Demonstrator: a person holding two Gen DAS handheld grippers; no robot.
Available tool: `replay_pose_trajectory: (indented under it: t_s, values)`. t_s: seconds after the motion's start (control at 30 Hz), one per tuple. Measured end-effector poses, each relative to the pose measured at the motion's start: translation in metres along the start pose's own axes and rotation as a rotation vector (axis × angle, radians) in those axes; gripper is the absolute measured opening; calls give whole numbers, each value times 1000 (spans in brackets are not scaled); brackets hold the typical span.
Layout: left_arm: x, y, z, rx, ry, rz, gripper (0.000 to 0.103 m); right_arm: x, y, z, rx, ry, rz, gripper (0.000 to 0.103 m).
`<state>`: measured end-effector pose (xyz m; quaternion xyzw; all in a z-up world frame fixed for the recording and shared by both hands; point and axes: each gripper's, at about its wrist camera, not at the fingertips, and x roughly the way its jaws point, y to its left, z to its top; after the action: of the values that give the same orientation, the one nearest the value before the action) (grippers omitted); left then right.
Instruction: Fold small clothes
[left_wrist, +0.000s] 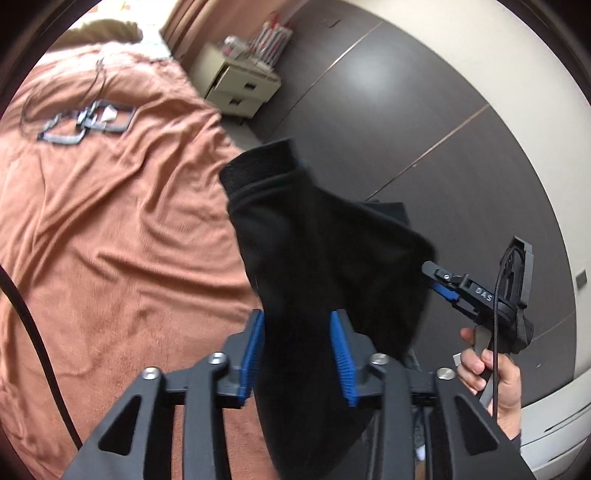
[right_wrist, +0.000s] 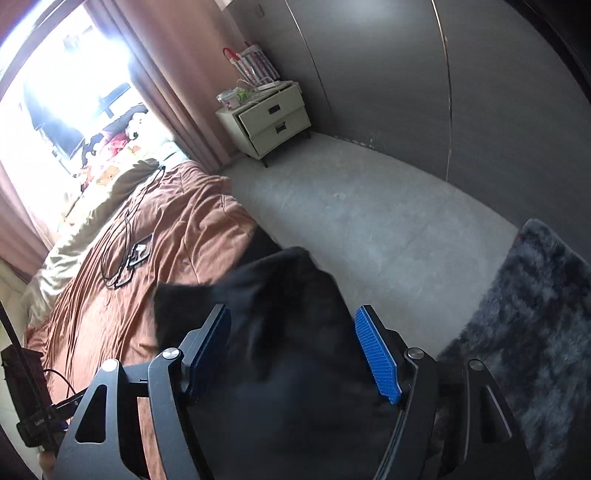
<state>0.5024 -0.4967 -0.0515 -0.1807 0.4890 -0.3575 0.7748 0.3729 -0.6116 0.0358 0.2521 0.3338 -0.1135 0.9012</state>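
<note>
- Left wrist view: the black garment (left_wrist: 321, 266) is draped between the blue pads of the left hand-held gripper (left_wrist: 299, 354), above the edge of the bed (left_wrist: 110, 221). The jaws stand partly apart; cloth fills the gap, but the pads are not seen to press on it. The right hand-held gripper (left_wrist: 434, 275) is seen at the garment's far side, carried by the person's hand (left_wrist: 491, 373) (whether its tips bite the cloth cannot be told here).
- Right wrist view: the same garment (right_wrist: 288, 332) lies bunched between the wide-set pads of the right hand-held gripper (right_wrist: 295, 354), partly over the bed (right_wrist: 177, 229) and partly over the floor (right_wrist: 369, 221). No clamping is visible.
- Step in hand, as judged: the garment is being let down onto the bed. It is best released over the blanket, not the floor edge, and spread flat before a fold is begun; a hem or corner should then be re-taken by each jaw.
</note>
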Motion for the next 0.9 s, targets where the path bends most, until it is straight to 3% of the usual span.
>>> replay_pose_trajectory:
  t_s: [0.1, 0.2, 0.4, 0.67, 0.83, 0.9]
  values:
    - [8, 22, -12, -24, 32, 12, 55, 4, -6, -19, 24, 37, -25, 68]
    - [18, 39, -25, -62, 70, 26, 55, 1, -14, -40, 46, 80, -39, 68]
    - [26, 57, -50, -115, 120, 16, 55, -25, -21, -81, 79, 80, -33, 68]
    - [50, 57, -90, -135, 205, -18, 55, -39, -74, -110, 202, 80, -28, 69]
    - [61, 49, -115, -139, 246, -52, 55, -17, -86, -117, 259, 148, 31, 69]
    - [65, 46, -123, -138, 267, -55, 55, -8, -89, -123, 303, 181, 98, 69]
